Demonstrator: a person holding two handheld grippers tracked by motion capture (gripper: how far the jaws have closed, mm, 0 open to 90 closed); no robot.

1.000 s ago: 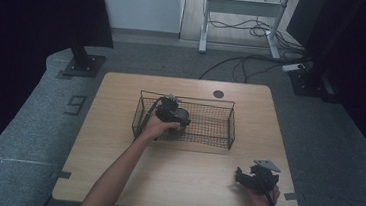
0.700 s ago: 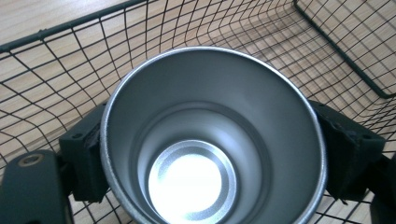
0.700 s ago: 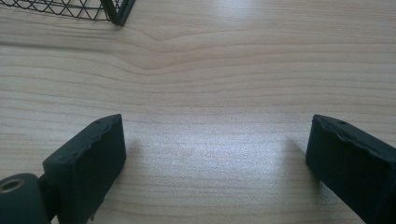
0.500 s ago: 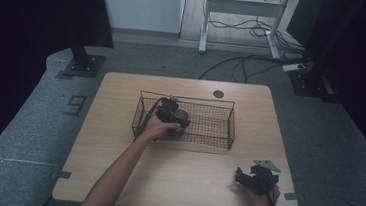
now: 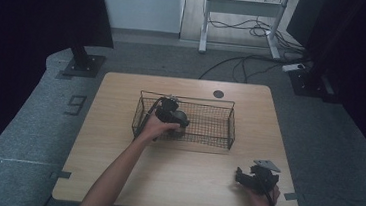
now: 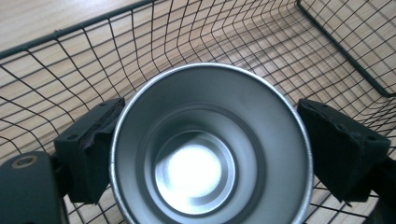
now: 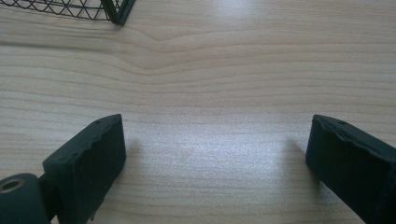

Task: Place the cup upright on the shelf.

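Table (image 5: 114,177) edge nearest the person: right gripper (image 5: 257,179) sits low over bare wood at the front right, jaws wide apart w/ nothing between them, prob. just parked while the other hand works. Farther in, left gripper (image 5: 170,113) reaches into the left end of the wire basket (image 5: 218,136), jaws clamped on either side of a steel cup (image 6: 210,144). Cup is inside the basket, mouth toward the gripper's camera, so the grip is across its outer wall near the rim; can't tell if it rests on the mesh or hangs just above. Beyond the basket, a small dark disc (image 5: 218,93) near the far edge.
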